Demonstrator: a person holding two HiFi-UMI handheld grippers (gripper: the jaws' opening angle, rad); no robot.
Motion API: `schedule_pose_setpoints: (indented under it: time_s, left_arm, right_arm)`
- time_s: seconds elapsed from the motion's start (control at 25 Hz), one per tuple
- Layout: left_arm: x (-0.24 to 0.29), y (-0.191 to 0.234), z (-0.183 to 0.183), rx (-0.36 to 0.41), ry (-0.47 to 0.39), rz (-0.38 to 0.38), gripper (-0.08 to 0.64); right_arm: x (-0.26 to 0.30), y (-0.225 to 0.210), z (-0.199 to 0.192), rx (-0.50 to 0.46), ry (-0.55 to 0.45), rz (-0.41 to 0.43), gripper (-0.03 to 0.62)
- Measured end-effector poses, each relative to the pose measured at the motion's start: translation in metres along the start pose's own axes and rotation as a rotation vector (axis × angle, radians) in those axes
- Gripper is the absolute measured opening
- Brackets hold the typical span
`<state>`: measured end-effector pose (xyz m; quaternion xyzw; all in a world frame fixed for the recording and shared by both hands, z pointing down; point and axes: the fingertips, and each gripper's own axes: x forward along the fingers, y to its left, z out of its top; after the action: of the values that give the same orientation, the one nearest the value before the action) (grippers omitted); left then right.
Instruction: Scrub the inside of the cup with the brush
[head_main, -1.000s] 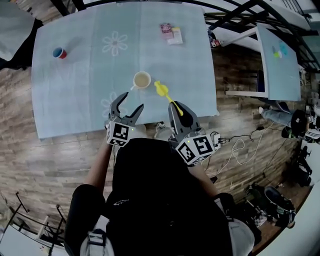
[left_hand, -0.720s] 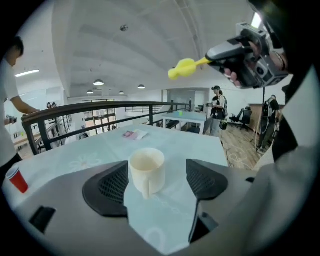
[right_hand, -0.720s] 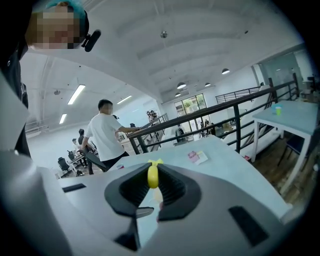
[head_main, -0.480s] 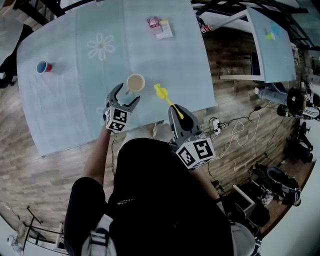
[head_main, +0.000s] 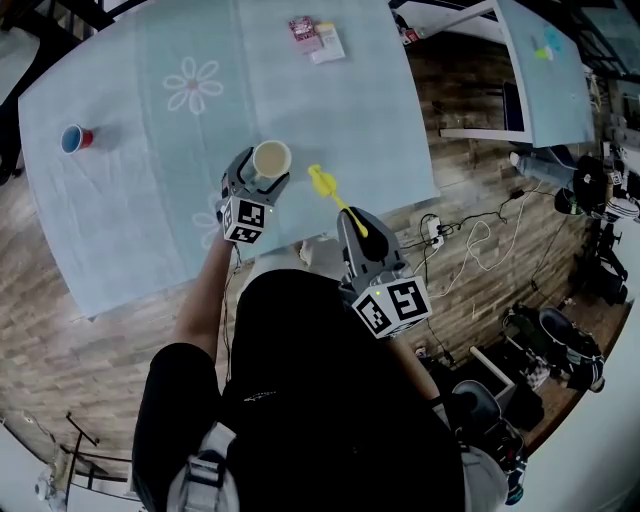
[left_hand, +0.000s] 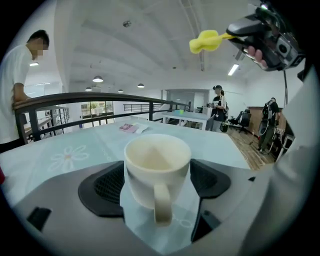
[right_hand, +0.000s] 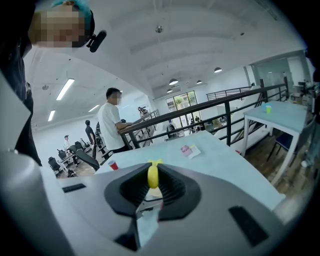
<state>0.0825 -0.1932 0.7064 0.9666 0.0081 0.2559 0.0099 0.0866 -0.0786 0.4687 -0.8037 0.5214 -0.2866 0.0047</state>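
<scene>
Scrubbing is judged not yet begun: the cup (head_main: 272, 158), standing on the desk (head_main: 150, 150), is flanked but not gripped by the left tongs (head_main: 262, 170), whose jaws have just been opening wide, while the brush (head_main: 322, 182) is clamped in the right tongs (head_main: 352, 222) beside the cup.

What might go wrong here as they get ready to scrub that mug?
The left tool has just been opening its jaws, which stand around the cup without pressing it. Scrubbing before they close may tip or slide it on the tablecloth. The right tool pinches the brush only by its thin handle, so it might twist when pushed.
</scene>
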Motion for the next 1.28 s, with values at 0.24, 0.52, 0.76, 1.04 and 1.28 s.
schedule_pose_setpoints:
  time_s: [0.24, 0.52, 0.76, 1.04, 1.28]
  left_arm:
    - [0.014, 0.000, 0.001, 0.010, -0.011, -0.007, 0.399]
    - [0.018, 0.000, -0.004, 0.008, -0.023, 0.025, 0.399]
    - [0.019, -0.001, -0.003, 0.018, -0.007, 0.054, 0.399]
    - [0.025, -0.002, -0.006, -0.007, 0.043, 0.056, 0.400]
    - [0.003, -0.006, -0.014, -0.051, 0.063, 0.075, 0.400]
  right_arm:
    - [-0.005, -0.006, 0.000, 0.005, -0.014, -0.027, 0.040]
    - [-0.010, -0.006, -0.003, -0.003, -0.029, -0.031, 0.040]
    - [-0.012, 0.006, -0.003, -0.024, -0.036, 0.017, 0.040]
    - [-0.007, 0.021, -0.003, -0.054, -0.042, 0.100, 0.040]
    - [-0.008, 0.017, -0.004, -0.077, -0.034, 0.129, 0.040]
